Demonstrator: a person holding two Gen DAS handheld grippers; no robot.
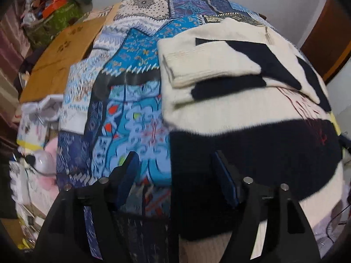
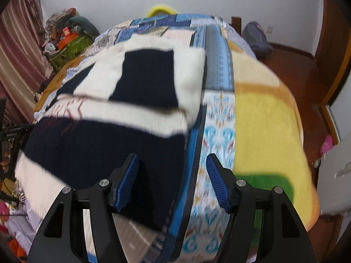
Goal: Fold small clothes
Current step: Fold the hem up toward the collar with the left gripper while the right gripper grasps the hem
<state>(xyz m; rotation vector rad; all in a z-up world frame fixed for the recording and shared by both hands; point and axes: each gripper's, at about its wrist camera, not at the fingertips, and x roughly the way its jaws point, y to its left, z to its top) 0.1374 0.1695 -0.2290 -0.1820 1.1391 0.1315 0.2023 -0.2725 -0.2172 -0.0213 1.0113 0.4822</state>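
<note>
Both claws hang over the bed, and the cream-and-navy sweater (image 1: 252, 114) lies spread across the blue patchwork bedspread (image 1: 136, 100). One sleeve (image 1: 204, 68) is folded in across the chest, its ribbed cuff pointing toward the sweater's left edge.

Left side first: the sweater's left edge runs down the middle of the left wrist view, with bare patterned bedspread open beside it. Past the bedspread's far edge sits a flat cardboard sheet (image 1: 63, 59), and beyond that a heap of clutter topped by an orange box (image 1: 53, 5). Down the bed's near-left side there's a jumble of white and pink soft things (image 1: 39, 160).

The left claw (image 1: 177, 179) is released, fingers spread wide, straddling that left edge: one blue pad (image 1: 129, 177) over the bedspread, the other over the navy band of the hem. Whether it touches the cloth, I cannot tell.

Now the right side. The sweater's right edge (image 2: 193, 114) stops short of a yellow blanket (image 2: 267, 118), with a pale patterned strip of bedspread between them. Beyond the blanket the bed drops off to wooden floor (image 2: 307, 83), open room there.

The right claw (image 2: 173, 179) is also released, jaws wide apart, set over the sweater's lower right corner: its left pad (image 2: 127, 182) above navy knit, the other above the patterned strip. Nothing is gripped in either claw.
</note>
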